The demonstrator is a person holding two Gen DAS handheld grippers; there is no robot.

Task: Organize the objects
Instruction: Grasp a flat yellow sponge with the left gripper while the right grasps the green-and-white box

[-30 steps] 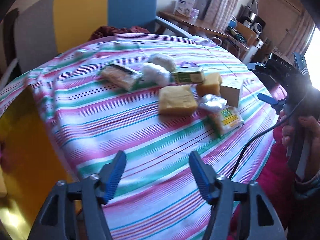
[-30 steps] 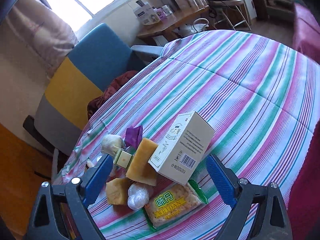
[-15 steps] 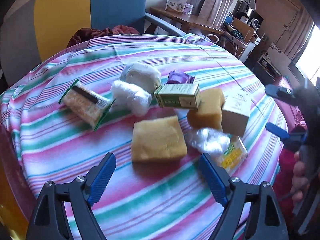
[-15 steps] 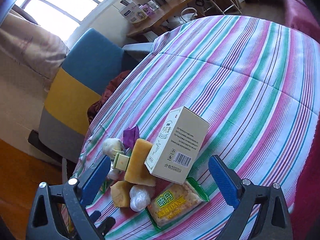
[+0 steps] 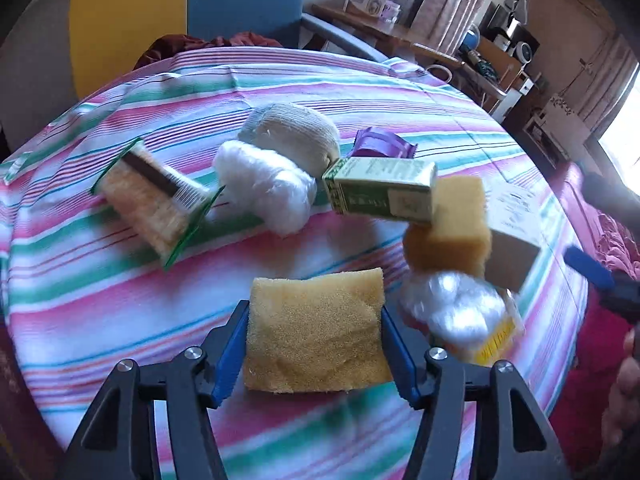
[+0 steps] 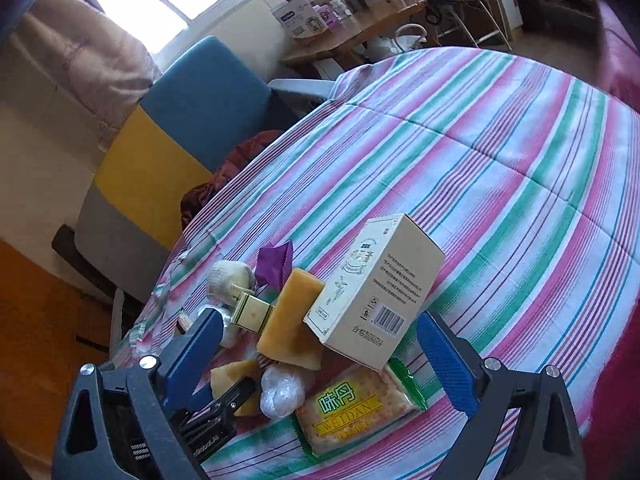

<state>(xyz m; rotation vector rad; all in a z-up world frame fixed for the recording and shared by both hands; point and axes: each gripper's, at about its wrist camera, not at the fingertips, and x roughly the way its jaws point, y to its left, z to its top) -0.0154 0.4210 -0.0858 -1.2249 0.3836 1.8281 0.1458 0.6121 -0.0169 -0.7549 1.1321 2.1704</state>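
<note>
A flat yellow sponge (image 5: 316, 336) lies on the striped tablecloth (image 5: 100, 288) between the fingers of my left gripper (image 5: 314, 350); the pads touch or nearly touch its sides. Behind it lie a second sponge (image 5: 452, 232), a green carton (image 5: 380, 190), a white box (image 6: 376, 292), a clear plastic ball (image 5: 456, 308), white cloth rolls (image 5: 260, 184), a purple packet (image 5: 384, 144) and two cracker packs (image 5: 152, 204) (image 6: 352, 412). My right gripper (image 6: 316, 356) is open, hovering above the white box and cracker pack.
A blue, yellow and grey chair (image 6: 172, 140) with a dark red cloth (image 6: 240, 160) stands behind the table. A wooden desk (image 6: 352, 36) with boxes is farther back. The table's right half (image 6: 500, 152) is bare cloth. The left gripper shows in the right view (image 6: 216, 404).
My left gripper moved forward and down over the table and its fingers closed in around the flat yellow sponge. My right gripper stayed open and shifted slightly above the white box.
</note>
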